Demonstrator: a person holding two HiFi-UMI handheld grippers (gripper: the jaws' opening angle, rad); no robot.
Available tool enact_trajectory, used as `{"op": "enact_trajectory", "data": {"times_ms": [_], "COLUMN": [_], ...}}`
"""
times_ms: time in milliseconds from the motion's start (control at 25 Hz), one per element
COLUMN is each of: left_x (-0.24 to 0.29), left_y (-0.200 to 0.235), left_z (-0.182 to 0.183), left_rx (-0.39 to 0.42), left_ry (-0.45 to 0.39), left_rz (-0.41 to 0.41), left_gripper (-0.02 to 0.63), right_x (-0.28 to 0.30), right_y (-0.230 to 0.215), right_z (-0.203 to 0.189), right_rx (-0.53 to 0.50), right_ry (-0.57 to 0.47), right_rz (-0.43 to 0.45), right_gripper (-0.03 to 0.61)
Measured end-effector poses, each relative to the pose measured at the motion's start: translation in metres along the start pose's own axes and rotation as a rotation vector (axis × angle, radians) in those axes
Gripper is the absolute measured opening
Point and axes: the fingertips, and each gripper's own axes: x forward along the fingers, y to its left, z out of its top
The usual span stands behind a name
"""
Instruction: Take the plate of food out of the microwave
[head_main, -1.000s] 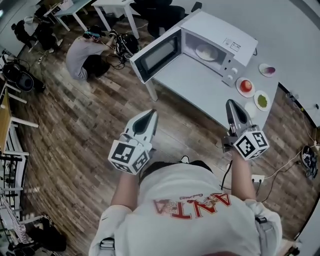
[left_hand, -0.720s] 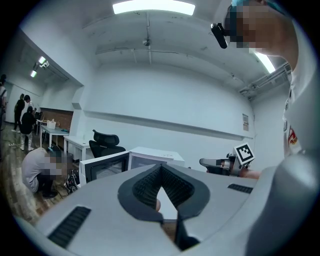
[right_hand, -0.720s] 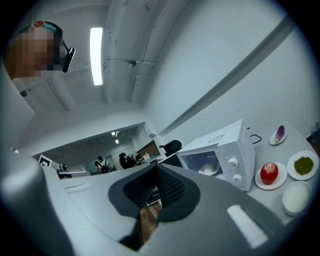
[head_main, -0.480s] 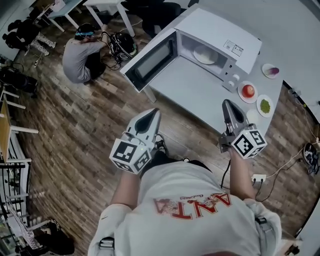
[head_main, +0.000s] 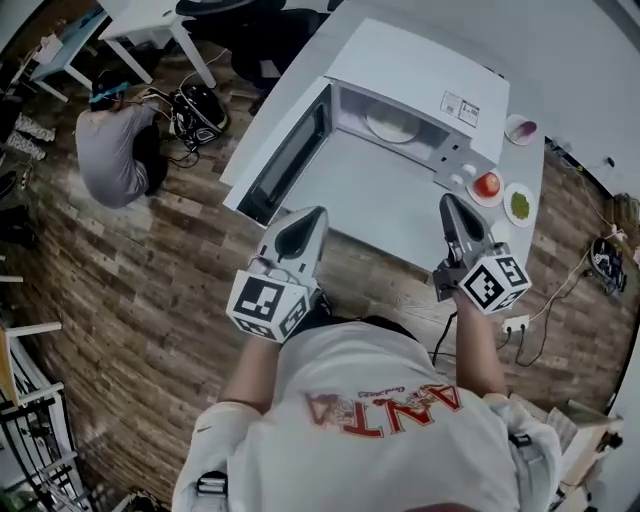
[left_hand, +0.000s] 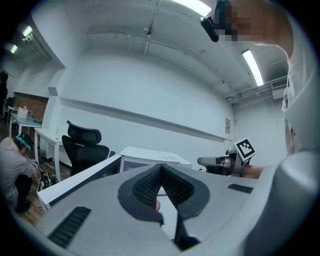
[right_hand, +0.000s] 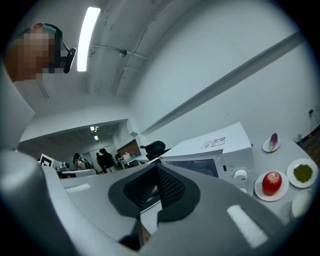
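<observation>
A white microwave (head_main: 420, 70) stands on a white table (head_main: 390, 215), its door (head_main: 285, 160) swung wide open to the left. Inside it sits a pale plate of food (head_main: 392, 123). My left gripper (head_main: 312, 215) is shut and empty, hovering at the table's near edge below the open door. My right gripper (head_main: 449, 203) is also shut and empty, over the table's near right part, short of the control knobs. In the left gripper view the shut jaws (left_hand: 161, 167) point toward the microwave (left_hand: 150, 157). The right gripper view shows the microwave's front (right_hand: 215, 150) beyond the shut jaws (right_hand: 156, 167).
Three small plates sit right of the microwave: one with a red apple (head_main: 487, 185), one with something green (head_main: 520, 204), one with a purple item (head_main: 522, 128). A person crouches on the wood floor at left (head_main: 110, 150). Black chair (head_main: 270, 40) behind; cables and power strip (head_main: 515, 325) at right.
I have stepped closer to the table; the microwave now sits nearer and more central. Both grippers have come up to the table's near edge and stayed shut.
</observation>
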Motion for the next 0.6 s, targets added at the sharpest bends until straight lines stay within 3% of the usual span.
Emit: {"op": "enact_trajectory", "data": {"times_ms": [240,360,600], "left_x": [0.033,0.044,0.071], "left_y": [0.026,0.031,0.031], "left_z": [-0.016,-0.025,-0.038], "left_rx": [-0.04,-0.064,-0.08], "left_ry": [0.035,0.054,0.092], "left_rz": [-0.107,-0.147,-0.188], "left_gripper": [0.009,0.009,0.009], "right_x": [0.017,0.02,0.037], "right_y": [-0.008,-0.024,-0.049], "right_z": [-0.011,-0.026,-0.041], "right_rx": [0.025,0.133,0.298], "right_ry": [0.021,0.035,0.024], "right_rz": [-0.128,-0.187,-0.203], "right_gripper": [0.003,0.003,0.003]}}
